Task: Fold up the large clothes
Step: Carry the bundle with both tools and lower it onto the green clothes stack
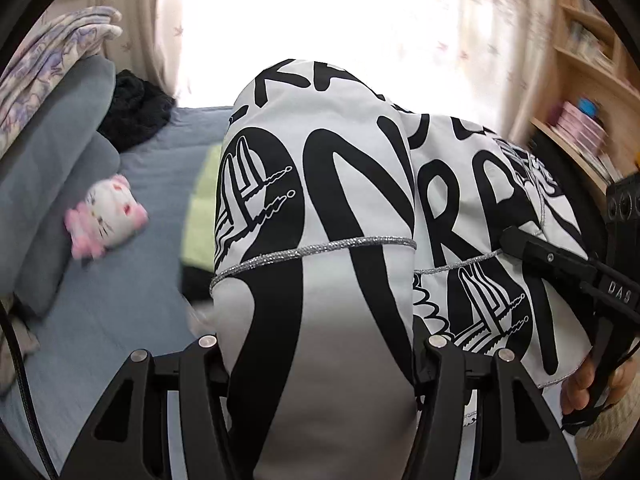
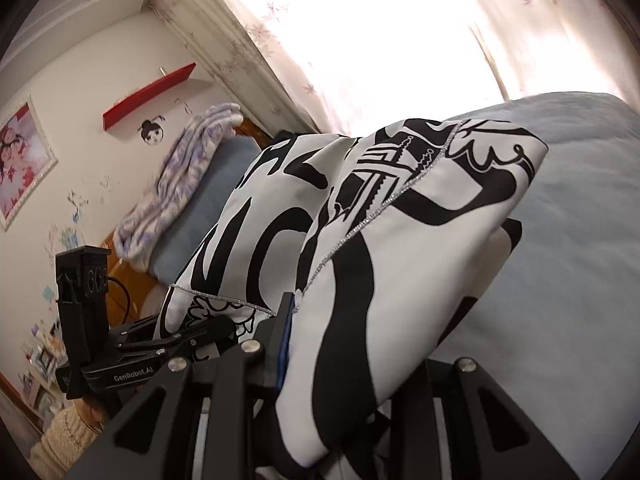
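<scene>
A large white garment (image 1: 360, 208) with bold black lettering and a silver trim line hangs bunched above the bed. My left gripper (image 1: 320, 344) is shut on a thick fold of it, and the cloth fills the gap between the fingers. At the right edge of the left wrist view, my right gripper (image 1: 516, 242) bites into another part of the garment. In the right wrist view the garment (image 2: 420, 200) drapes over my right gripper (image 2: 360, 340), which is shut on it; the blue pad (image 2: 285, 344) presses the cloth. My left gripper (image 2: 216, 328) shows low on the left, clamped on the cloth's edge.
A blue-sheeted bed (image 1: 120, 300) lies below, with grey pillows (image 1: 60, 152), a floral blanket (image 1: 44, 64), a pink-and-white plush toy (image 1: 108, 216), a black garment (image 1: 132, 108) and a pale green cloth (image 1: 200, 208). A bookshelf (image 1: 588, 92) stands at the right. A bright curtained window (image 2: 400, 32) lies behind.
</scene>
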